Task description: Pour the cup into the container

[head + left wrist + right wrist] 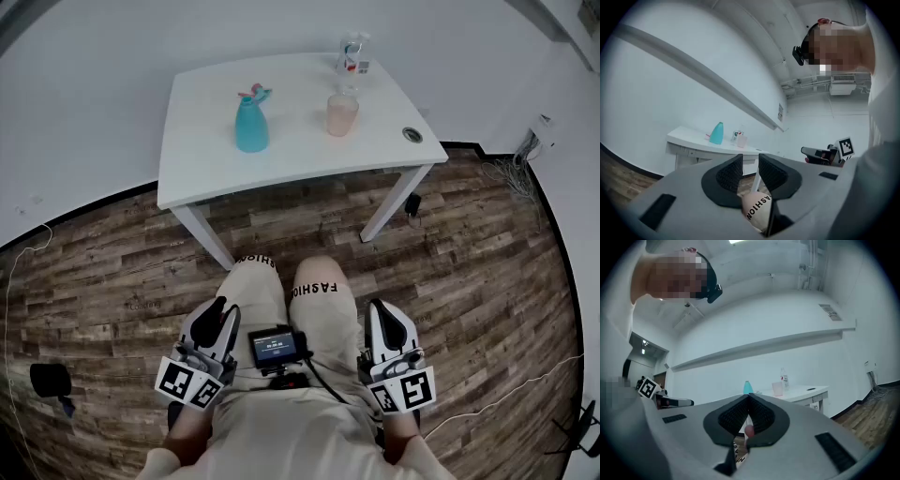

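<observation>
Head view alone placed left gripper (216, 314) and right gripper (380, 314) low beside the person's thighs, well apart from the table (197, 169). The cup (342, 114) stood there, right of the teal container (251, 120) (not touching). The grippers' own views showed the left jaws spread and empty, the right pressed together.

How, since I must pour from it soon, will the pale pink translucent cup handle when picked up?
The pale pink translucent cup looks like thin plastic, so probably light and may flex if squeezed. Standing upright, taller than wide, it might tip if pushed sideways. Its smooth wall could be slippery.
</observation>
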Demonstrator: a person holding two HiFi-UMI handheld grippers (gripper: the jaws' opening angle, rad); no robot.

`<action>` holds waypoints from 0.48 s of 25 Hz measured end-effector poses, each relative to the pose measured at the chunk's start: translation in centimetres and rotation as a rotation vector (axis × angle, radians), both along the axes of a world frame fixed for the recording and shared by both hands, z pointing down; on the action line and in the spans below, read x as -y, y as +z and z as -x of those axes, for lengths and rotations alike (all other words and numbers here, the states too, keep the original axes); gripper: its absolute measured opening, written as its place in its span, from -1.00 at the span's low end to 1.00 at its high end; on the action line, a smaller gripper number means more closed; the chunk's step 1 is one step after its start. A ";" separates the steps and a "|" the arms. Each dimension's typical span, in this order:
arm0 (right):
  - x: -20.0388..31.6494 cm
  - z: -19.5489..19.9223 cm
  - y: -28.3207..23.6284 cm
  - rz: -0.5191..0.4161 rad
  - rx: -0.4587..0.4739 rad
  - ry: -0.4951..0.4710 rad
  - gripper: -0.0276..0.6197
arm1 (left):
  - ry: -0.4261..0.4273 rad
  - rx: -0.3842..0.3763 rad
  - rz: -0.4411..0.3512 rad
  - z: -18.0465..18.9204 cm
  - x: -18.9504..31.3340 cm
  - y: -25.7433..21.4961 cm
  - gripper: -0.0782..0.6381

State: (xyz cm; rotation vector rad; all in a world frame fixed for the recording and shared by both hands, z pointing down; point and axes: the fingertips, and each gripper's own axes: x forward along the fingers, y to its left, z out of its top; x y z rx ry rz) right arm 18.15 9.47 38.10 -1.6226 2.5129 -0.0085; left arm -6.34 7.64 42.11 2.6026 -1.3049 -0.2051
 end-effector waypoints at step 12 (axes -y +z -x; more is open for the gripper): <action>-0.7 0.8 -0.4 0.028 0.015 -0.047 -0.74 | -0.004 -0.006 -0.001 0.7 -1.1 0.3 -0.45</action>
